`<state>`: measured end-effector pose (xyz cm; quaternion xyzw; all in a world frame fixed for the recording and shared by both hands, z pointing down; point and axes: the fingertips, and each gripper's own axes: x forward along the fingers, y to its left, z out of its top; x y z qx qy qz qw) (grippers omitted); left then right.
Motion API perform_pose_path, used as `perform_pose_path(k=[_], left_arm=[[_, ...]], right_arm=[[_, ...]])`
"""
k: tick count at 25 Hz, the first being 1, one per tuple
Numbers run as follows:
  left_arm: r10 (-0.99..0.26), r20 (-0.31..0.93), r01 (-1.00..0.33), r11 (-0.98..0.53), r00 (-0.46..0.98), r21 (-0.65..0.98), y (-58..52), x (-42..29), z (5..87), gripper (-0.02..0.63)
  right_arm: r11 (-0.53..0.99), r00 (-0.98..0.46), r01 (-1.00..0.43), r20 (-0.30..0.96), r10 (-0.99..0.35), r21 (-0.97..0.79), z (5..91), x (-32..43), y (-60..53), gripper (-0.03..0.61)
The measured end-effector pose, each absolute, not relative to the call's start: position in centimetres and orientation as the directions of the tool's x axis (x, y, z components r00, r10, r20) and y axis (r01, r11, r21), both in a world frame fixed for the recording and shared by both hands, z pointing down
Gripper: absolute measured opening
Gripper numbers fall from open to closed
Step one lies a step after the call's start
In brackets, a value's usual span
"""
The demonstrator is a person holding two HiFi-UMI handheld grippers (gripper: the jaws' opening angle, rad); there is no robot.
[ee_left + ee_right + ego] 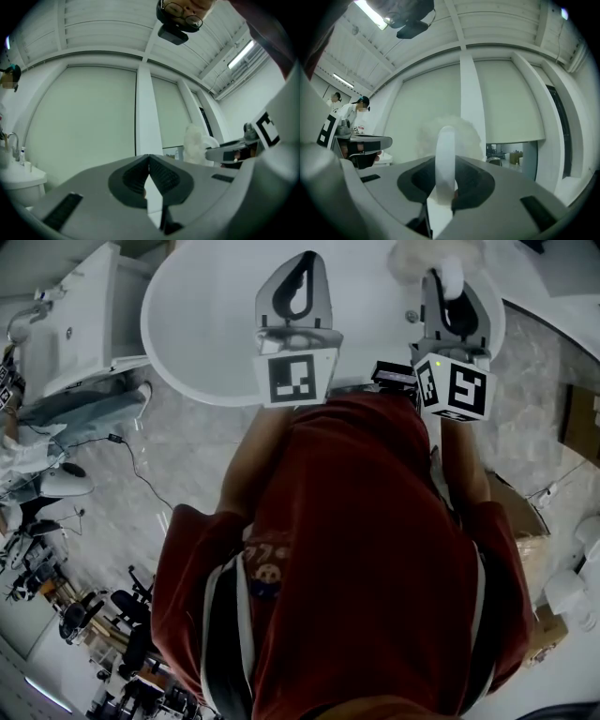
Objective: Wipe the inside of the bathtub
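The white oval bathtub (206, 324) lies at the top of the head view, beyond my two raised grippers. My left gripper (302, 277) (149, 163) is shut, its ribbed pads meeting with nothing between them. My right gripper (448, 285) (445, 161) is shut on the white handle (445, 150) of a fluffy white duster (454, 131) (417, 254), whose head sticks out past the jaws. Both gripper views face pale window blinds and the ceiling, not the tub. In the left gripper view the duster (194, 140) shows at the right, beside the right gripper (229, 152).
My red shirt (366, 549) fills the middle of the head view. A white cabinet (75, 324) stands at the left, and a cable (141, 474) runs over the marble floor. Cardboard boxes (525, 521) sit at the right. A basin with a tap (14, 161) is at the left.
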<state>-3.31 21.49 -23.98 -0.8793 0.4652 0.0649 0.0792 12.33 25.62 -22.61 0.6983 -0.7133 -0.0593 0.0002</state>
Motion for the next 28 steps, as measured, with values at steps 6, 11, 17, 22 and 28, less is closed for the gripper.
perform_pose_path(k=[6,11,17,22,28], left_arm=[[-0.805,-0.188,-0.826,-0.555,0.563,-0.098,21.8,-2.1,-23.6,0.017],[-0.811,-0.171,-0.829,-0.552,0.559,-0.094,21.8,-1.4,-22.5,0.017],[-0.818,-0.164,-0.834,-0.544,0.551,-0.092,21.6,-1.4,-22.1,0.017],[-0.821,-0.161,-0.836,-0.542,0.548,-0.084,21.9,-1.2,-21.9,0.017],[-0.82,-0.156,-0.835,-0.543,0.55,-0.089,22.3,-1.2,-21.5,0.017]], right_arm=[[0.021,-0.028,-0.997,-0.094,-0.995,0.077,-22.8,14.1,25.1,0.094],[0.024,-0.031,-0.996,-0.076,-0.997,0.091,-22.0,15.0,24.8,0.094],[0.034,-0.041,-0.994,-0.07,-0.997,0.101,-21.6,15.0,24.5,0.094],[0.043,-0.05,-0.993,-0.069,-0.996,0.109,-21.5,14.9,24.8,0.094],[0.046,-0.054,-0.992,-0.062,-0.997,0.118,-20.9,14.7,25.2,0.094]])
